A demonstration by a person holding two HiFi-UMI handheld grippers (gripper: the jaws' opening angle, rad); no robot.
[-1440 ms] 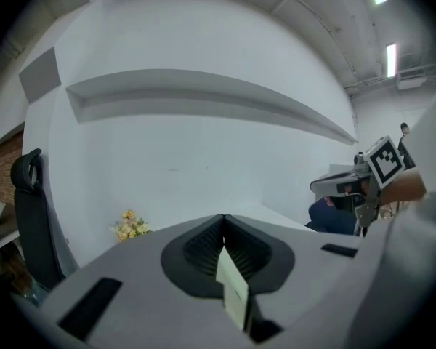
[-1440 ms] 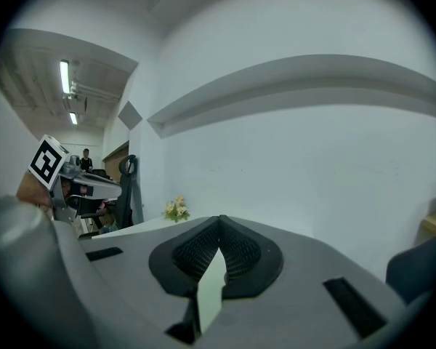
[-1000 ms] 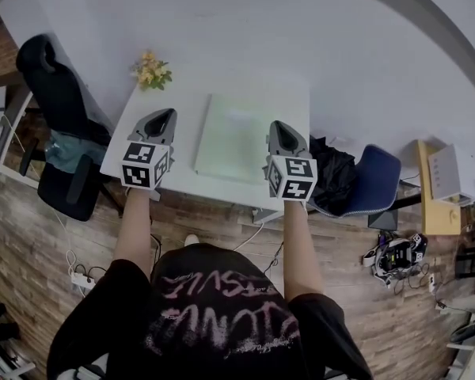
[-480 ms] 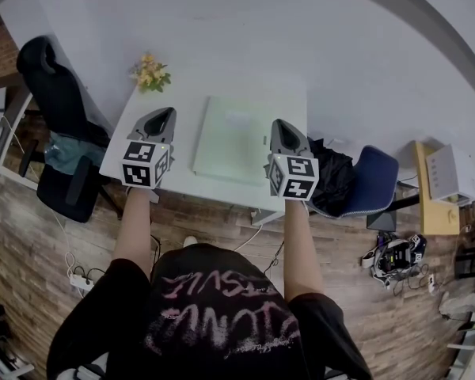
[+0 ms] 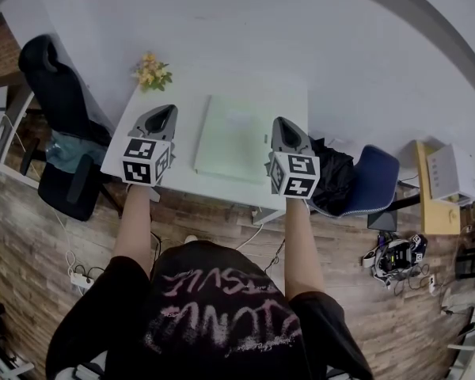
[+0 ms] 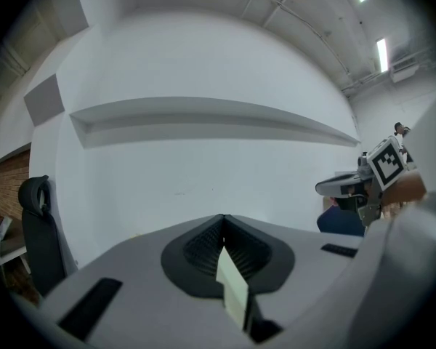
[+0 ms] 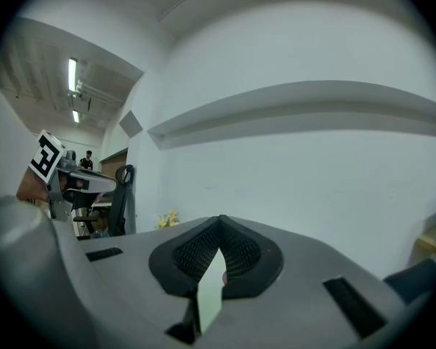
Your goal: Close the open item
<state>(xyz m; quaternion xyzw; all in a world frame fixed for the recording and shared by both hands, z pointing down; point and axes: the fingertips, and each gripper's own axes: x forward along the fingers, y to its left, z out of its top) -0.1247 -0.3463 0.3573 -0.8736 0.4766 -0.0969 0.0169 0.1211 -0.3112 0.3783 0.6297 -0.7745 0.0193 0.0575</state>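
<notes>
Left gripper and right gripper, jaws together and empty, flank 1 pale green item (lying flat).

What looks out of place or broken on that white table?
Nothing stands out. The pale green item lies flat on the white table, yellow flowers sit at its far left corner; nothing looks spilled or broken.

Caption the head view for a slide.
Left hand-held gripper and right hand-held gripper, both shut, flank a flat green item on a white table.
</notes>
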